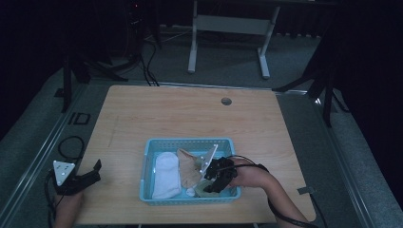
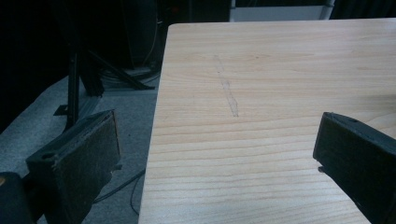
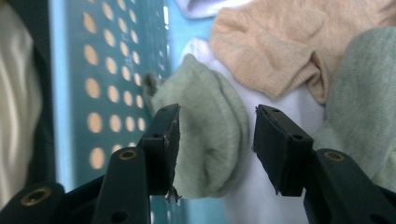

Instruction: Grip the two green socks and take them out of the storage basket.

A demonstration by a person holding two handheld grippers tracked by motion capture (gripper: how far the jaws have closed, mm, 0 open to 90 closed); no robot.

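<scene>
Taking the blue basket (image 1: pixel 190 198) as the landmark: well to its left, at the tabletop's (image 1: pixel 190 118) near left corner, the left tongs (image 1: pixel 96 172) rest in a hand, jaws spread wide with nothing between them. In the left gripper view they frame bare wood and the tabletop's left edge.

Inside the basket, from left to right, lie a white sock (image 1: pixel 166 175) along the left side, a tan sock (image 1: pixel 188 168) in the middle, and a pale green sock (image 1: pixel 204 189) at the near right corner. The right tongs (image 1: pixel 209 185) reach down into that near right corner from the right, held by a hand whose forearm crosses the basket's right rim.

In the right gripper view the green sock (image 3: pixel 210 140) bulges up between the two jaws. The left jaw lies against the sock's side; the right jaw stands just apart from it, with white fabric showing in the gap. So the right tongs are part open around the sock, not yet pinching it.

Count: one basket, two tongs, and at least one white, one tan and one green sock. A second stretch of green fabric (image 3: pixel 364 107) lies just right of the right jaw; whether it is a separate sock I cannot tell.
</scene>
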